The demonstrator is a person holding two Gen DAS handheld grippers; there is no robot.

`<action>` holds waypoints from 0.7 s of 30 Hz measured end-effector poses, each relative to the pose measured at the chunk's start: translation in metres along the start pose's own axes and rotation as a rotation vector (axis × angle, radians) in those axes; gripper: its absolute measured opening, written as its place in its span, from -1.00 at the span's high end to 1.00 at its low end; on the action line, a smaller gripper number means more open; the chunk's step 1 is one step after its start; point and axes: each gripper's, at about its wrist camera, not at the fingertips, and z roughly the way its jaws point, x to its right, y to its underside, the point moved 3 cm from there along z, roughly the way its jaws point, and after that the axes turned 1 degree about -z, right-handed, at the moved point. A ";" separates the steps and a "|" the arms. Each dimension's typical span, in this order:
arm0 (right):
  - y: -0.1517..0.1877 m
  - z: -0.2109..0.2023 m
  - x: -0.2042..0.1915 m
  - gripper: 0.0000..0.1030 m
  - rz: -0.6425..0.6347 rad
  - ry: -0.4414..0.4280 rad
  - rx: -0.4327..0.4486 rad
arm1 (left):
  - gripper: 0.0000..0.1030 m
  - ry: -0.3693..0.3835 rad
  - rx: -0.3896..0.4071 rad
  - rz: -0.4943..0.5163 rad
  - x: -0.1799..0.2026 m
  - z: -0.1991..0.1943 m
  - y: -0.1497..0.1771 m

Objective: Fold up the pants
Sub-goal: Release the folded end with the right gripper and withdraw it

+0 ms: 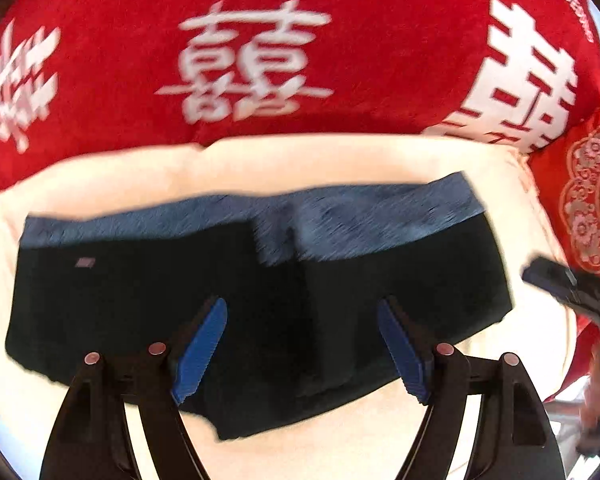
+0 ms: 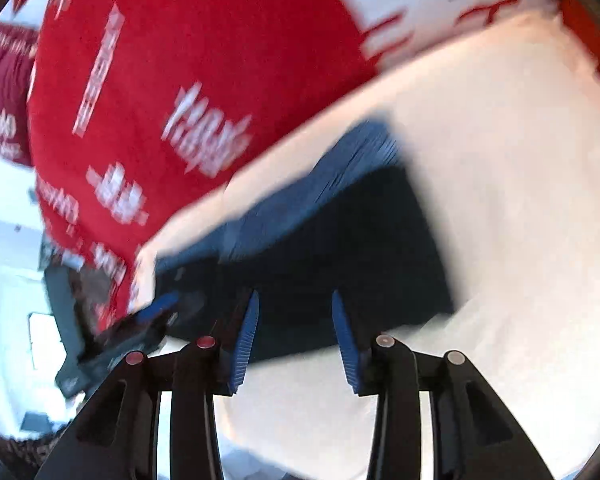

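My left claw and right claw gape, empty, above soft black fleece-lined pants folded rectangular on cream cloth.

R gripper jaws apart over pants.

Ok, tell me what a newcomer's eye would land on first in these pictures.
First, the red blanket with big white characters, filling the far side behind everything. Next, the dark folded pants with a grey-blue waistband, lying flat on the cream sheet in front of it. Both the left gripper and the right gripper hang over the pants with jaws apart, holding nothing.
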 end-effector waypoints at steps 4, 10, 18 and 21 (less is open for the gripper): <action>-0.047 0.022 0.051 0.17 0.117 -0.042 -0.012 | -0.52 0.050 -0.007 0.035 0.034 0.017 -0.022; -0.072 0.070 0.093 0.17 0.264 -0.244 -0.114 | -0.52 0.055 -0.043 0.042 0.056 0.062 -0.033; -0.066 0.061 0.084 0.49 0.239 -0.229 -0.118 | -0.52 0.075 -0.082 0.002 0.036 0.079 -0.012; -0.072 0.070 0.083 0.41 0.074 0.038 -0.123 | -0.52 0.059 -0.069 0.051 0.039 0.082 -0.006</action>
